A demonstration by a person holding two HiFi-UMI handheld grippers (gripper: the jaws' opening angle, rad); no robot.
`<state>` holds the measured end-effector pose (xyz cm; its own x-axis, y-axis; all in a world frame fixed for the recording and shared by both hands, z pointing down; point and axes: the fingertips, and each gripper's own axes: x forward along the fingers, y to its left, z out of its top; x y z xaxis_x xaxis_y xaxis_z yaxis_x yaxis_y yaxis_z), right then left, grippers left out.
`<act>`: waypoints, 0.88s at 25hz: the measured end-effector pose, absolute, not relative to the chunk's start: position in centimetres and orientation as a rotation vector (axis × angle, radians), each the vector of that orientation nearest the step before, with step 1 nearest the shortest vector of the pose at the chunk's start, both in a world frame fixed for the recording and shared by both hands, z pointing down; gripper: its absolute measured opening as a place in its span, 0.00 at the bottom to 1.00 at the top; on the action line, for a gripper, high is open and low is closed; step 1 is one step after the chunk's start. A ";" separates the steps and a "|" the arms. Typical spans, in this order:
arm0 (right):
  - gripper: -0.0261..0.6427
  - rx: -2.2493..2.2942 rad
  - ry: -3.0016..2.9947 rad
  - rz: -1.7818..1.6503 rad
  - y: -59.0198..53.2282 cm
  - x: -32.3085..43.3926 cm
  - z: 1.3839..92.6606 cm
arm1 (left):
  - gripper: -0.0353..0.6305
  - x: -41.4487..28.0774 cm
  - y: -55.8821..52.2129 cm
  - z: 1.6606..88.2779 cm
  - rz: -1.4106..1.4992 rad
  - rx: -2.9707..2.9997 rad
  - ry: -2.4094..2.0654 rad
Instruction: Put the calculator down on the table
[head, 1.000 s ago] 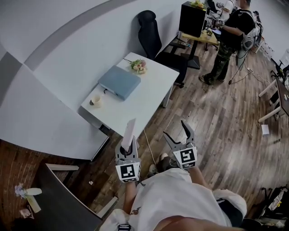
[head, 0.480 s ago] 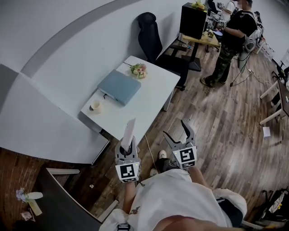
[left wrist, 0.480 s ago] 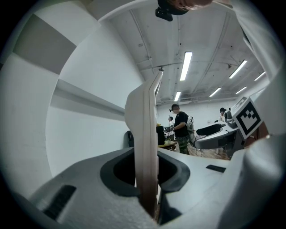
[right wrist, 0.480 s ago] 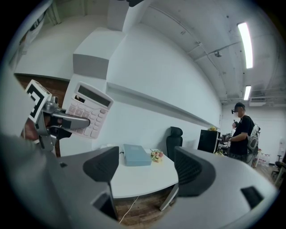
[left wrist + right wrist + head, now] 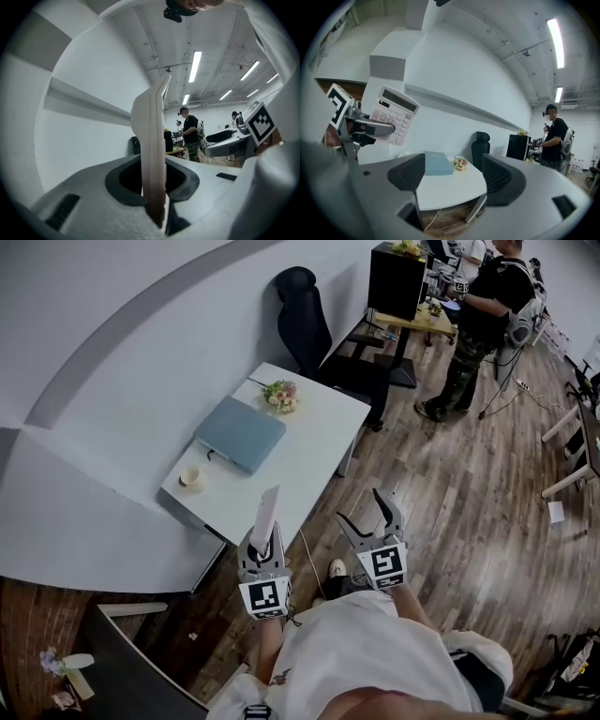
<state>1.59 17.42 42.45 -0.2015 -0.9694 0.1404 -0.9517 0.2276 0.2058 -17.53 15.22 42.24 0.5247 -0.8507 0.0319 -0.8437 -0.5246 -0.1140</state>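
Observation:
A pale calculator [image 5: 269, 507] stands on edge in my left gripper [image 5: 265, 538], which is shut on its lower end. In the left gripper view the calculator [image 5: 152, 140] shows edge-on between the jaws of the left gripper [image 5: 155, 187]. The right gripper view shows the calculator's keypad [image 5: 395, 115] at the upper left. My right gripper [image 5: 363, 508] is open and holds nothing; it is beside the left one. Both hang over the wooden floor, short of the white table [image 5: 300, 465]. Through the right gripper [image 5: 452, 180] I see the table top [image 5: 452, 187] ahead.
On the table lie a blue flat case [image 5: 240, 432], a small bunch of flowers [image 5: 279, 393] and a cup [image 5: 191, 476]. A black office chair [image 5: 302, 324] stands behind the table. A person [image 5: 480, 320] stands at a far desk [image 5: 412, 320]. A cable [image 5: 309, 554] hangs from the table's near edge.
The table has come nearer in the head view; both grippers have been carried toward it together. The calculator stays clamped upright in the left gripper and the right one stays open.

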 end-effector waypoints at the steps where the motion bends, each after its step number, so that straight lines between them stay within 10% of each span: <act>1: 0.61 1.813 -2.261 -0.106 17.0 2.1 42.5 | 0.15 -17.1 14.8 42.5 -0.139 -2.673 1.491; 22: 0.59 1.796 -2.303 -0.082 9.7 10.2 42.5 | 0.15 -9.0 7.6 41.8 -0.162 -2.631 1.530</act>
<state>10.16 9.69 42.45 -0.2292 -0.9636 0.1378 -0.9514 0.2516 0.1774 -9.02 7.63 41.76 0.4918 -0.8696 0.0445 -0.8596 -0.4930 -0.1340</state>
